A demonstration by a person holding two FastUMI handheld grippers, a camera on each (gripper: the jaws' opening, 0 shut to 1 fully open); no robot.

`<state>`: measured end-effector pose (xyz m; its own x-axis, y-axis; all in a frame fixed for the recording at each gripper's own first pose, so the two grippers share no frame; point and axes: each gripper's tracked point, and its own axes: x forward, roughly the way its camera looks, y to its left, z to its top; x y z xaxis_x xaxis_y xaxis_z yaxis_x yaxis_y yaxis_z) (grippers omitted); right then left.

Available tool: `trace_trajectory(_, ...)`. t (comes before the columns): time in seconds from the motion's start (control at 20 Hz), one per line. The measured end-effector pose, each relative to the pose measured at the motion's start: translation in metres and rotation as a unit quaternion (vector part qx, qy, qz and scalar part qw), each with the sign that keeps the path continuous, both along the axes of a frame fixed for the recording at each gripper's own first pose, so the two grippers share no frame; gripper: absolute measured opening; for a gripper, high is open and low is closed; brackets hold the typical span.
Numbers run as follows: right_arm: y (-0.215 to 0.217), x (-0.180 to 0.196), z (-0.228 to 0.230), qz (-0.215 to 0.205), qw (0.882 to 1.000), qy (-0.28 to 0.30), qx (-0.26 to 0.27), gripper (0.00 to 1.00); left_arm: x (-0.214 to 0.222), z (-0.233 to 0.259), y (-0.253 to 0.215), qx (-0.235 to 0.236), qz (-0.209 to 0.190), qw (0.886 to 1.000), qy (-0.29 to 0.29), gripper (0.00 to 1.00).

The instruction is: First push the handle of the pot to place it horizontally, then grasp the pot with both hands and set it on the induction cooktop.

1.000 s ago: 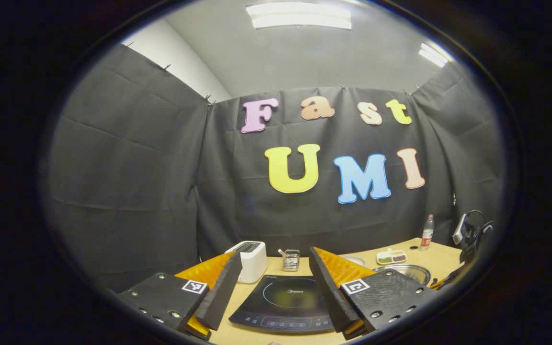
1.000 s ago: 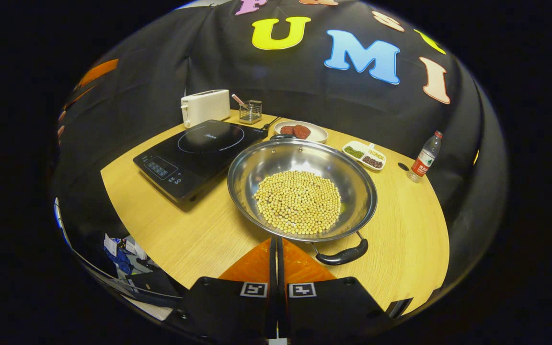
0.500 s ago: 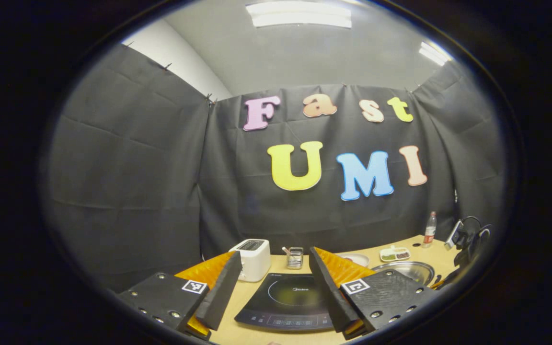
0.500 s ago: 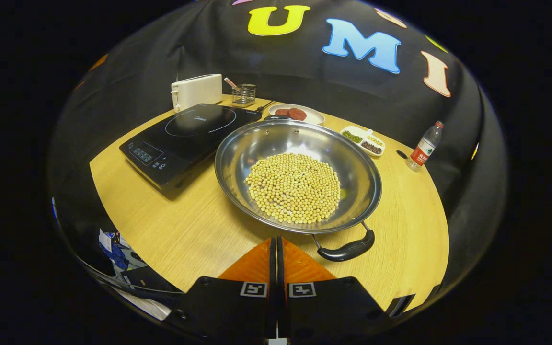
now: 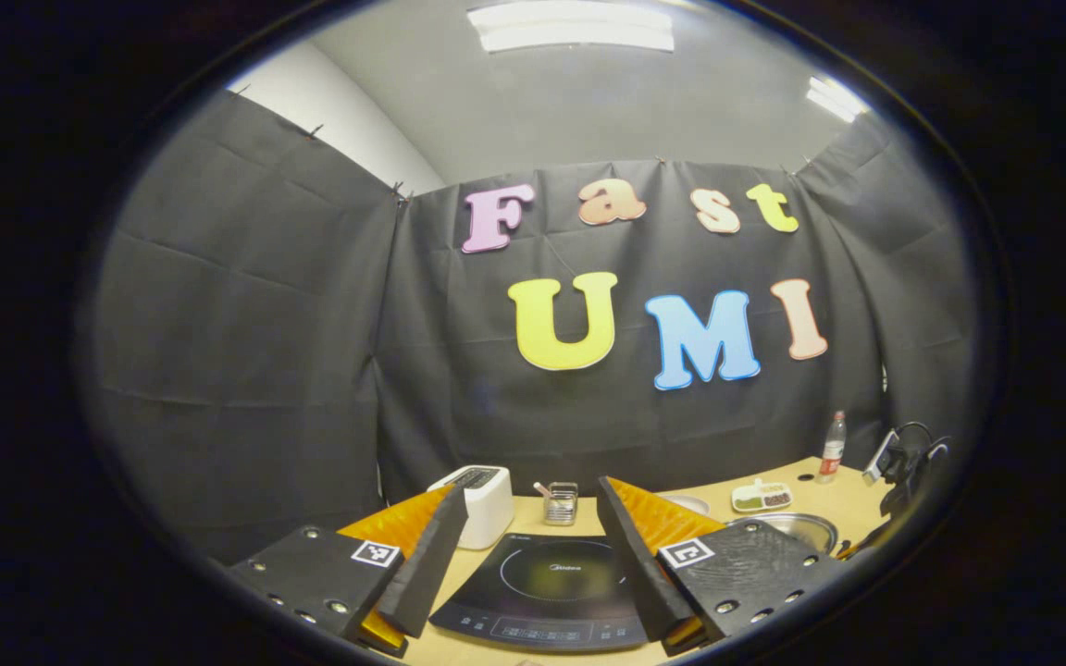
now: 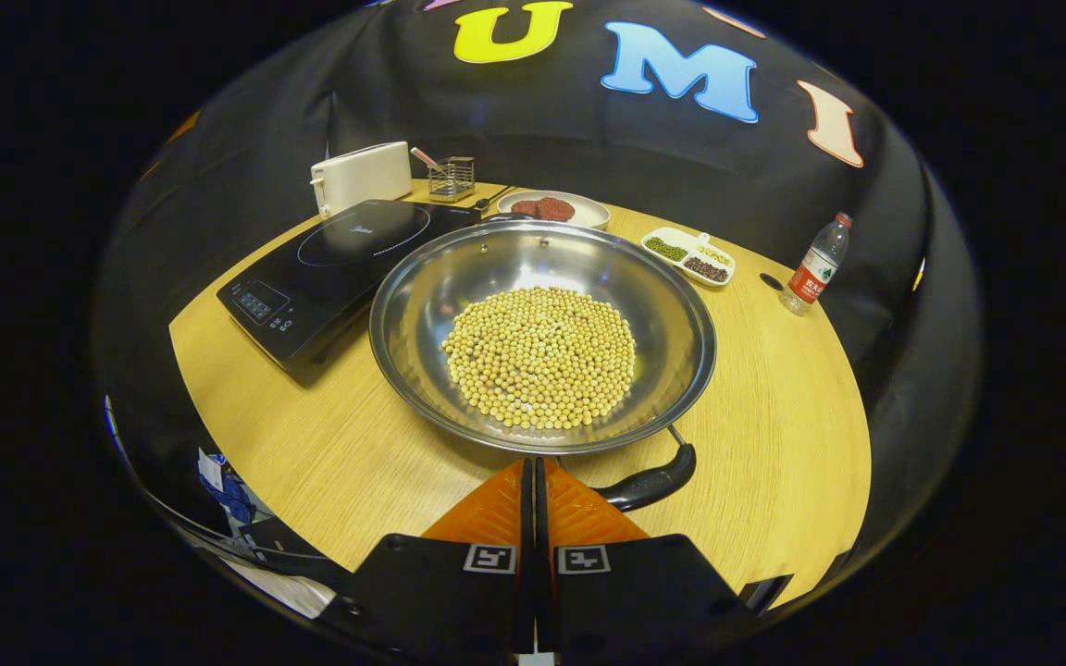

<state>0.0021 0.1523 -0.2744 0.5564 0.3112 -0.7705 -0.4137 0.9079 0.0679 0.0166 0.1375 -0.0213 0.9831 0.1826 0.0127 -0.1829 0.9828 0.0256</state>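
A wide steel pot (image 6: 681, 314) full of yellow beans (image 6: 540, 355) sits mid-table in the right gripper view. Its near black handle (image 6: 649, 481) lies just right of my right gripper (image 6: 533, 467), whose fingers are pressed together with nothing between them. A far handle peeks behind the rim, by the black induction cooktop (image 6: 339, 268) to the pot's left. In the left gripper view my left gripper (image 5: 531, 504) is open, held above the table edge with the cooktop (image 5: 542, 592) seen between its fingers. The pot's rim (image 5: 797, 525) shows at right.
Behind the cooktop stand a white toaster (image 6: 362, 176) and a wire utensil holder (image 6: 452, 178). A plate with red food (image 6: 579, 211), a divided dish (image 6: 690, 257) and a water bottle (image 6: 815, 268) line the far side. The table (image 6: 774, 462) edge curves near me.
My right gripper has moved forward and down toward the pot's near handle, which now sits close to its fingertips. The left gripper view has barely shifted.
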Motion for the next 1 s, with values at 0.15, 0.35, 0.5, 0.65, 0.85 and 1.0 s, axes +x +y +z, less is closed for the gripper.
trace_trajectory(0.15, -0.005, 0.006, 0.0, -0.001, 1.0, 0.003, 0.003, 0.02, 0.012, -0.005, -0.01, -0.003, -0.003, 1.0, 0.006, 0.84)
trace_trajectory(0.35, -0.014, 0.012, -0.004, 0.002, 1.0, 0.006, -0.002, 0.02, 0.027, -0.003, -0.021, 0.0, -0.006, 1.0, 0.006, 0.84)
trace_trajectory(0.5, -0.021, 0.017, -0.005, 0.004, 1.0, 0.004, -0.007, 0.02, 0.037, -0.001, -0.03, 0.002, -0.008, 1.0, 0.005, 0.84)
trace_trajectory(0.65, -0.031, 0.022, -0.007, 0.001, 1.0, 0.003, -0.013, 0.02, 0.044, -0.003, -0.038, 0.0, -0.011, 1.0, 0.007, 0.84)
trace_trajectory(0.85, -0.047, 0.031, -0.01, -0.006, 1.0, 0.0, -0.018, 0.02, 0.054, 0.002, -0.054, 0.001, -0.015, 1.0, 0.001, 0.84)
trace_trajectory(1.0, -0.059, 0.04, -0.011, -0.016, 1.0, 0.0, -0.019, 0.02, 0.06, 0.001, -0.064, 0.002, -0.017, 1.0, 0.0, 0.84)
